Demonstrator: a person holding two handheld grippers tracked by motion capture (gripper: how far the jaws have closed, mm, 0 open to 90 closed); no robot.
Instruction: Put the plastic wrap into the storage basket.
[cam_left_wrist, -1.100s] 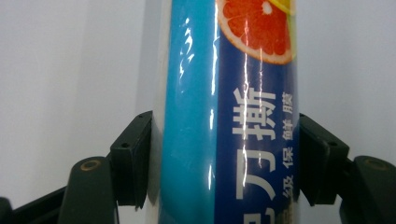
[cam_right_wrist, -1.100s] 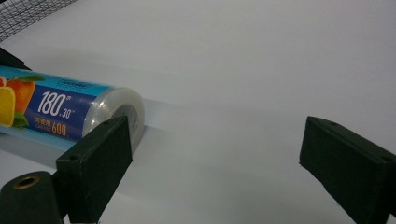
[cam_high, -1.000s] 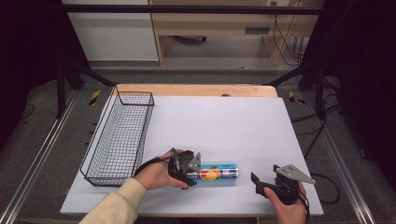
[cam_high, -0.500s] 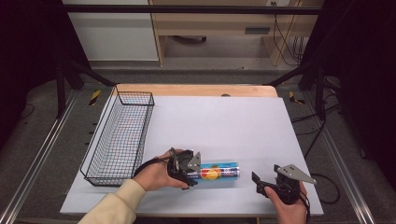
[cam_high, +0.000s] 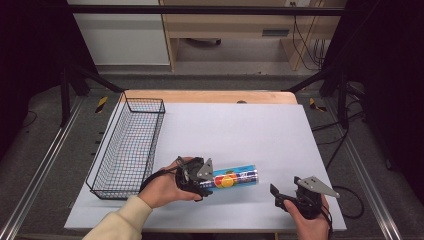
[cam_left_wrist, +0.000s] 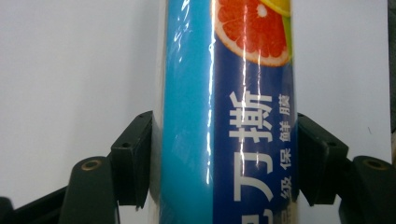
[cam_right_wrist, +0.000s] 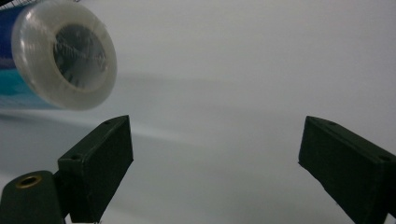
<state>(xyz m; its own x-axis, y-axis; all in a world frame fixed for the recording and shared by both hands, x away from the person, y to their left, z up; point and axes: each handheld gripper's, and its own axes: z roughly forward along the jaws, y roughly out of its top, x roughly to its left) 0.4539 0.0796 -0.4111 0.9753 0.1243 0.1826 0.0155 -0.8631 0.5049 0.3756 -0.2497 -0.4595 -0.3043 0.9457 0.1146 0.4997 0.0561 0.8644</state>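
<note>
White sheeting (cam_high: 240, 130) covers the table, with a dim room and wooden furniture beyond. At left, a black wire basket (cam_high: 128, 145) stands along the sheet's edge. Just right of its near corner, the left gripper (cam_high: 197, 176), held in the person's left hand (cam_high: 162, 187), is clamped on one end of a roll of cling film (cam_high: 235, 177) printed with citrus fruit; its jaws press both sides of the roll (cam_left_wrist: 224, 116). The roll lies lengthwise on the sheet. At right, near the front edge, the right gripper (cam_high: 282, 197) rests with jaws spread apart, grasping nothing, apart from the roll's clear end cap (cam_right_wrist: 65, 60).
</note>
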